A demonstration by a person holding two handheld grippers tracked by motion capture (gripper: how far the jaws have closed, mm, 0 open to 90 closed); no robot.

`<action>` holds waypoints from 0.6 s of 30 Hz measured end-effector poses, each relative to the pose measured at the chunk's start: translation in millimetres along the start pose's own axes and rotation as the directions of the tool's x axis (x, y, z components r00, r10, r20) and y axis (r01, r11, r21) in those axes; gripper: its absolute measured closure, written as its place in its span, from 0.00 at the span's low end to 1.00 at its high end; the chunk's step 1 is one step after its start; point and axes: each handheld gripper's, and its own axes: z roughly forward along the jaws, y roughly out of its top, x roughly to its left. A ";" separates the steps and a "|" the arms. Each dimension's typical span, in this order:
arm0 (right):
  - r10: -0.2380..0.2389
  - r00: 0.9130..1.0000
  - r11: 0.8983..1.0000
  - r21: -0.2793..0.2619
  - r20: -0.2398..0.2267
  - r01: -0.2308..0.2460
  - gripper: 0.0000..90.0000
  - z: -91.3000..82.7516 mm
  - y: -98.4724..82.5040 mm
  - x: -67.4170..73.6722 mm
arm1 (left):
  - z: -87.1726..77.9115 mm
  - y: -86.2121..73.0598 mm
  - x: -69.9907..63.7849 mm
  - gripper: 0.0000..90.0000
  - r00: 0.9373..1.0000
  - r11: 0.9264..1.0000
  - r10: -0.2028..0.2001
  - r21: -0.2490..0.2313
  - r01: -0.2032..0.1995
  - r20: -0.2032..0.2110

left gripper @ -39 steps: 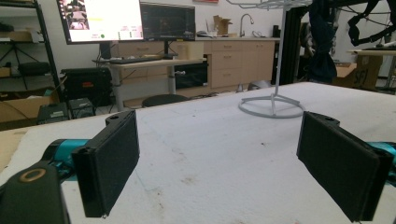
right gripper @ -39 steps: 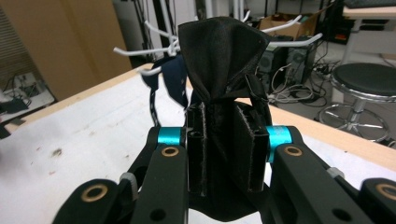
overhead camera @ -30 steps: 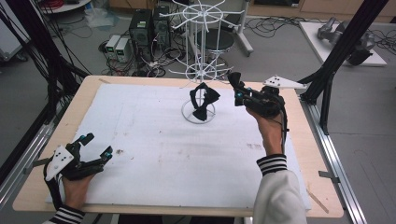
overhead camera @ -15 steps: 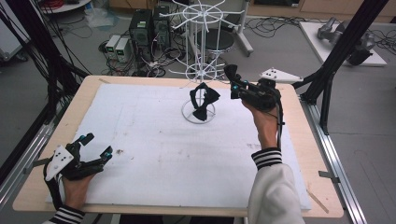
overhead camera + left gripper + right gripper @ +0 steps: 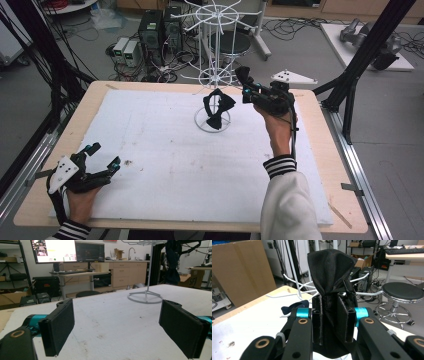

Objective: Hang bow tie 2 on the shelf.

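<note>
- Left gripper (image 5: 102, 159) rests low at the near left corner of the bench (image 5: 310, 165), its jaws spread wide with nothing between them; in the left gripper view only the bare white mat (image 5: 112, 322) lies between the two pads. It is well apart from the work and best kept parked there.
- The white wire rack (image 5: 214, 75) stands on its ring base (image 5: 212, 122) at the far middle of the bench. A second dark cloth piece (image 5: 218, 107) hangs on it, low against the post.
- Right gripper (image 5: 242, 76) is raised just beside the rack's right side, jaws clamped on a black fabric pouch (image 5: 331, 277); the right gripper view shows the cloth pinched between the pads, its bunched top standing up above them.
- The step in hand looks like hanging the pouch on, or lifting it off, one of the rack's arms (image 5: 367, 293). To do it well, keep the squeeze firm, since the cloth is limp and could slip, and move along the arm, not across it.
- In the way: thin wire arms close around the pouch could snag a strap or tip the light rack; the hanging cloth piece is near too.
- Off the bench, computers (image 5: 152, 35) and a stool (image 5: 403, 293) pose no obstacle.
</note>
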 end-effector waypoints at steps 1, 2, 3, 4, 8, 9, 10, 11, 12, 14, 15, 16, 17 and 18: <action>0.000 1.000 1.000 0.003 -0.001 0.000 0.85 1.4 -0.2 0.5 | -0.1 0.0 0.1 0.15 1.000 1.000 0.001 0.001 -0.001 0.000; -0.003 1.000 1.000 0.003 -0.004 0.003 0.85 2.4 -0.4 0.5 | -0.2 0.1 0.1 0.15 1.000 1.000 0.001 0.002 -0.001 0.001; 0.001 1.000 1.000 0.004 -0.004 -0.001 0.85 3.2 -0.3 1.1 | -0.2 0.1 0.1 0.15 1.000 1.000 0.001 0.002 -0.001 0.001; 0.000 1.000 1.000 0.006 -0.005 0.000 0.85 4.2 -0.2 1.3 | -0.1 0.0 0.1 0.15 1.000 1.000 0.000 0.002 0.000 0.001; -0.004 1.000 1.000 0.012 -0.008 0.004 0.85 8.1 0.6 3.6 | -0.2 0.1 0.2 0.15 1.000 1.000 0.002 0.003 -0.002 0.001; -0.009 1.000 1.000 0.015 -0.006 0.009 0.85 9.3 1.2 4.6 | -0.1 0.0 0.2 0.15 1.000 1.000 0.001 0.002 -0.001 0.001; -0.007 1.000 1.000 0.015 -0.010 0.008 0.85 10.3 1.9 5.2 | -0.2 0.0 0.2 0.15 1.000 1.000 0.002 0.002 -0.002 0.001; -0.008 1.000 1.000 0.015 -0.010 0.008 0.85 11.2 2.6 5.8 | -0.2 0.1 0.2 0.15 1.000 1.000 0.002 0.003 -0.002 0.001; -0.010 1.000 1.000 0.016 -0.010 0.010 0.85 12.2 3.5 6.4 | -0.2 0.0 0.2 0.15 1.000 1.000 0.002 0.002 -0.002 0.001; -0.013 1.000 1.000 0.015 -0.011 0.014 0.85 14.1 5.0 7.4 | -0.2 0.0 0.2 0.15 1.000 1.000 0.002 0.002 -0.002 0.001; -0.013 1.000 1.000 0.016 -0.013 0.013 0.85 15.3 5.5 8.3 | -0.1 0.0 0.2 0.15 1.000 1.000 0.001 0.002 -0.001 0.001; -0.014 1.000 1.000 0.020 -0.013 0.015 0.85 16.4 6.0 9.3 | -0.2 0.0 0.2 0.15 1.000 1.000 0.002 0.002 -0.002 0.001; -0.016 1.000 1.000 0.019 -0.014 0.017 0.85 17.8 6.2 10.1 | -0.1 0.0 0.1 0.15 1.000 1.000 0.001 0.001 -0.001 0.000; -0.018 1.000 1.000 0.021 -0.017 0.018 0.85 18.9 6.2 10.9 | -0.1 0.1 0.2 0.15 1.000 1.000 0.001 0.002 -0.001 0.001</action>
